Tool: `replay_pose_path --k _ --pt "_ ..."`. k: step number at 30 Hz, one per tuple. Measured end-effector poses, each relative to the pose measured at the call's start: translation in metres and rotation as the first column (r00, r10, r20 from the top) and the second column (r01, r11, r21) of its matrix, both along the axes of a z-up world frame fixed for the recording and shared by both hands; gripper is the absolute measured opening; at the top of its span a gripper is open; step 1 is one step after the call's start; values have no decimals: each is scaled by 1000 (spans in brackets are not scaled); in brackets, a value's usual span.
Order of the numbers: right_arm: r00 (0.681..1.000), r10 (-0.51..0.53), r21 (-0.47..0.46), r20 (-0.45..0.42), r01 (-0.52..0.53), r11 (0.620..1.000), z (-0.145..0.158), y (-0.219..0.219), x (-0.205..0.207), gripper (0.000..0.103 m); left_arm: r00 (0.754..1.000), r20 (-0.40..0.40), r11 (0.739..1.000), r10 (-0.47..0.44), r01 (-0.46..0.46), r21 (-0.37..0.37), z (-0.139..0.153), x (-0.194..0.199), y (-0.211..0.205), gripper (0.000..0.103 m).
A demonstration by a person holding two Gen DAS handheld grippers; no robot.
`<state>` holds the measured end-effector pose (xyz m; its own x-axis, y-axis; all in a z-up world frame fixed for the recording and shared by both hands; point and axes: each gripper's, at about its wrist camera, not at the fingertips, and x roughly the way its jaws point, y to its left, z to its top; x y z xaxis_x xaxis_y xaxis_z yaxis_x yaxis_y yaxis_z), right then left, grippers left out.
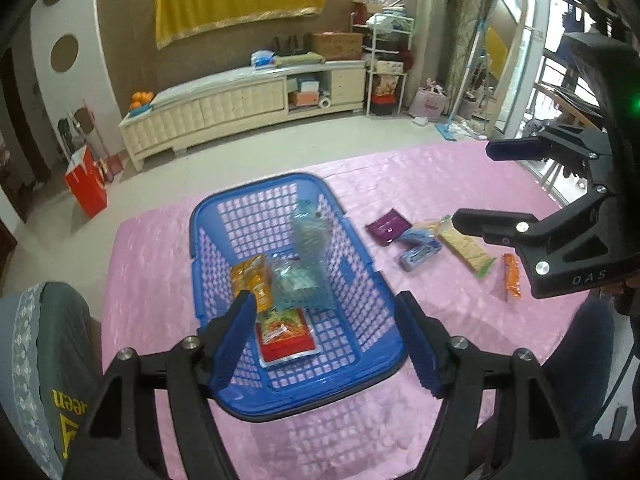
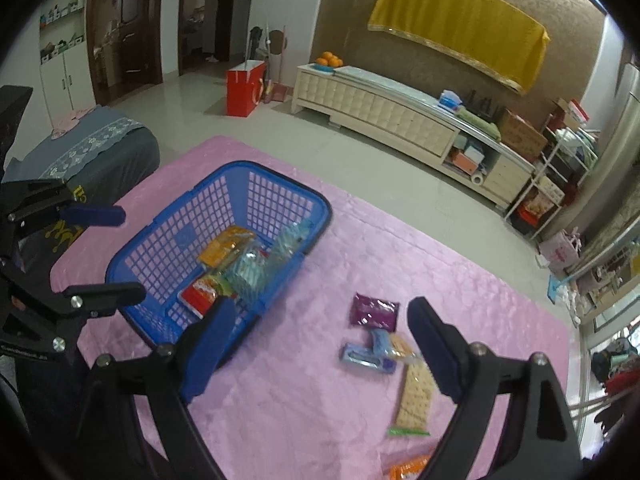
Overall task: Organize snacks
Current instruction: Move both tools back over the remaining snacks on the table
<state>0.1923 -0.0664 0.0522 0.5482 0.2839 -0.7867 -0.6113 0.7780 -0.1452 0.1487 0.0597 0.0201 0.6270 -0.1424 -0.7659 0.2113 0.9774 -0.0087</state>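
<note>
Living room, pink-clothed desk [image 1: 440,184], snack sorting roughly halfway.

Blue plastic lattice basket [image 1: 360,236] already holds four packs: orange pouch [image 1: 252,276], red packet [image 1: 286,334], two clear bluish bags [image 1: 308,240]. Still loose on the cloth at 3 o'clock of the basket: purple sachet [image 2: 374,311], blue wrapped bar [image 2: 368,360], long cracker pack [image 2: 416,398], orange stick pack [image 1: 511,276]. Left gripper [image 1: 326,344] hangs over the basket, jaws spread, empty. Right gripper [image 2: 320,350] is spread wide above the loose pile, touching nothing.
</note>
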Motion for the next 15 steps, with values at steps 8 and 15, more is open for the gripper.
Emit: replay_pose_path --k 8,15 --pt "996 -80 -7 -27 80 997 -7 -47 -4 91 998 21 998 -60 60 6 3 7 -47 72" --pt "987 -151 -18 -52 150 989 -21 -89 -1 91 993 24 993 -113 112 29 -9 17 -95 72"
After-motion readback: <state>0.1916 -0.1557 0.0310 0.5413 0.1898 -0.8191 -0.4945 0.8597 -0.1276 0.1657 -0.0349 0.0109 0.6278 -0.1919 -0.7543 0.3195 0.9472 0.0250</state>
